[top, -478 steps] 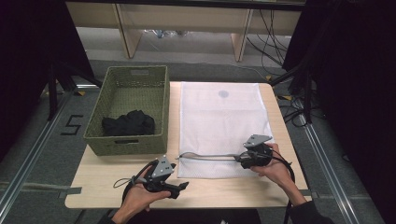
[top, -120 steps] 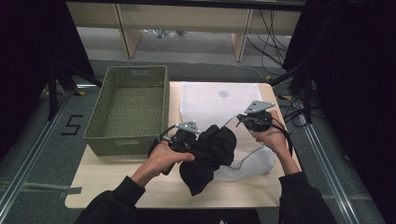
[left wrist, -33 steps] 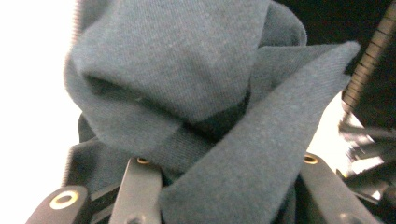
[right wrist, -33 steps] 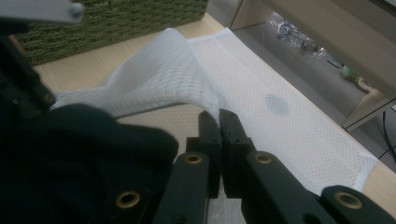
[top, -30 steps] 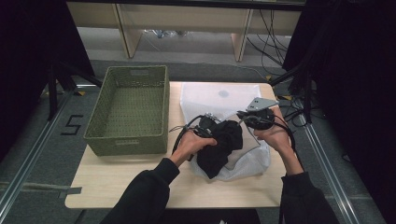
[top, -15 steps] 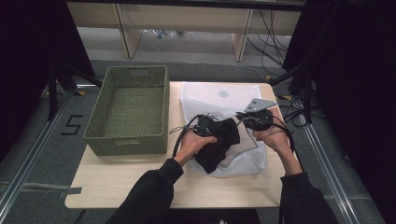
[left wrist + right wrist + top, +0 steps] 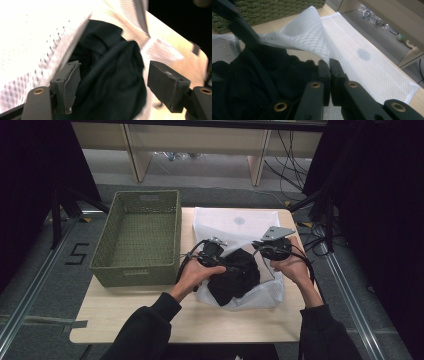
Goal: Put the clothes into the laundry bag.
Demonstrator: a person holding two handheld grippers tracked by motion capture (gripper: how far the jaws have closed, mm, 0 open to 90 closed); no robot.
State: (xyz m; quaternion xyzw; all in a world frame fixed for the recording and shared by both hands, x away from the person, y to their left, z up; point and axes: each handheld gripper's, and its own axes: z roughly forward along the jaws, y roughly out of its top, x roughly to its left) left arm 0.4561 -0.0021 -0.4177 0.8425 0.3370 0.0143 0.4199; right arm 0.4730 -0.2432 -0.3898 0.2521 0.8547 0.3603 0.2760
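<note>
Two grippers are on the job, and both are mine. My right gripper [image 7: 329, 65] is clamped tight on the edge of the white mesh fabric laundry bag [image 7: 352, 42]; in the right gripper view the netting rises out of my closed jaws in a lifted fold, with the rest of the bag lying flat beyond them on the pale wooden table [image 7: 145, 307]. My left gripper [image 7: 113, 82] has just been opening: its jaws now stand apart, and the crumpled black cloth garment [image 7: 112, 75] bulges up between them. My left pad is right against the cloth, my right pad stands clear of it, so nothing is pinched there. White netting runs along the outer side of my left jaw and past the far side of the cloth.

From the high view, the garment [image 7: 235, 275] sits in the gap between my left gripper [image 7: 212, 255] and my right gripper [image 7: 272, 249], bundled at the bag's [image 7: 260, 292] mouth, with mesh showing under and around it. Out to the left of my left jaws sits the olive-green woven rectangular basket [image 7: 137, 237], apart from them.
</note>
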